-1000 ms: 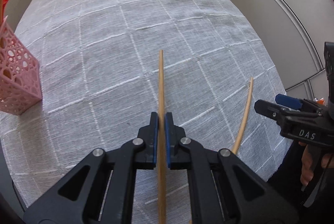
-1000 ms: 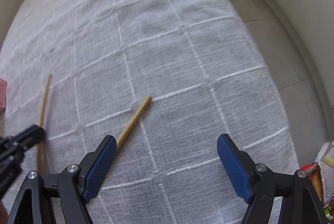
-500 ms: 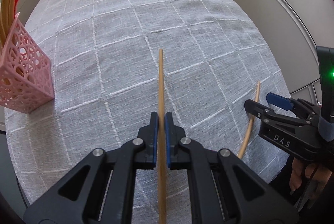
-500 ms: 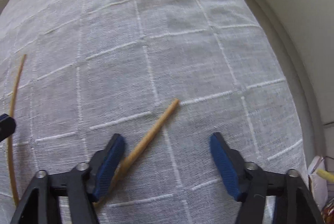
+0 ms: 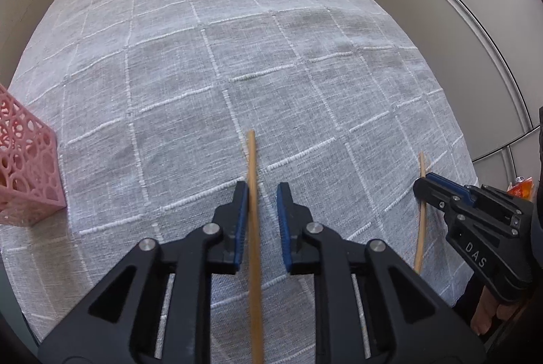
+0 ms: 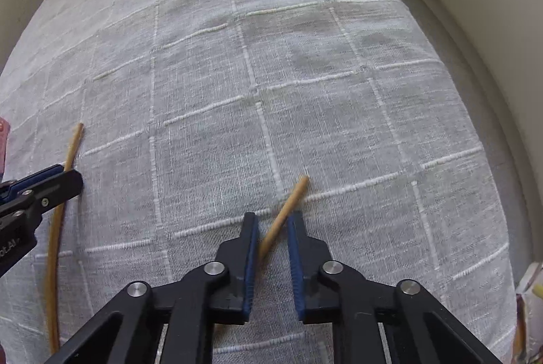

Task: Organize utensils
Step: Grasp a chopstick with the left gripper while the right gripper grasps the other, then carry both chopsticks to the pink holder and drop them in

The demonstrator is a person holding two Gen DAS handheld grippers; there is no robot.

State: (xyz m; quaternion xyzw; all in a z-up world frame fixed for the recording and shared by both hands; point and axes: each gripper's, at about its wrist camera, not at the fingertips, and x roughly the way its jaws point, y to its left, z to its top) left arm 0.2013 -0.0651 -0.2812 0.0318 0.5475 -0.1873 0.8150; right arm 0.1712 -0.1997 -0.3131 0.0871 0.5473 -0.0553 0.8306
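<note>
A wooden chopstick [image 5: 251, 160] runs straight up between the fingers of my left gripper [image 5: 262, 190]. Its jaws are opening: the stick leans on the left pad, and a gap separates it from the right pad. From the right wrist view, that gripper [image 6: 69, 175] and its chopstick [image 6: 54, 245] show at the left edge. A second chopstick [image 6: 298, 190] lies slanted on the cloth between the closing jaws of my right gripper [image 6: 273, 221], touching both pads. The left wrist view shows the right gripper [image 5: 424, 185] pinching that stick [image 5: 420, 238]. The pink lattice holder [image 5: 27, 174] stands far left.
A grey checked tablecloth [image 5: 237, 41] covers the rounded table, whose edge drops off close to the right of my right gripper. Pale wall panels ring the far side. An orange packet [image 5: 519, 189] lies beyond the right edge, and a hand [image 5: 488, 313] holds the right gripper.
My left jaws have parted off the chopstick they were clamping, and the left gripper has shifted so the pink holder sits nearer the frame edge. My right jaws have closed from wide open onto the second chopstick.
</note>
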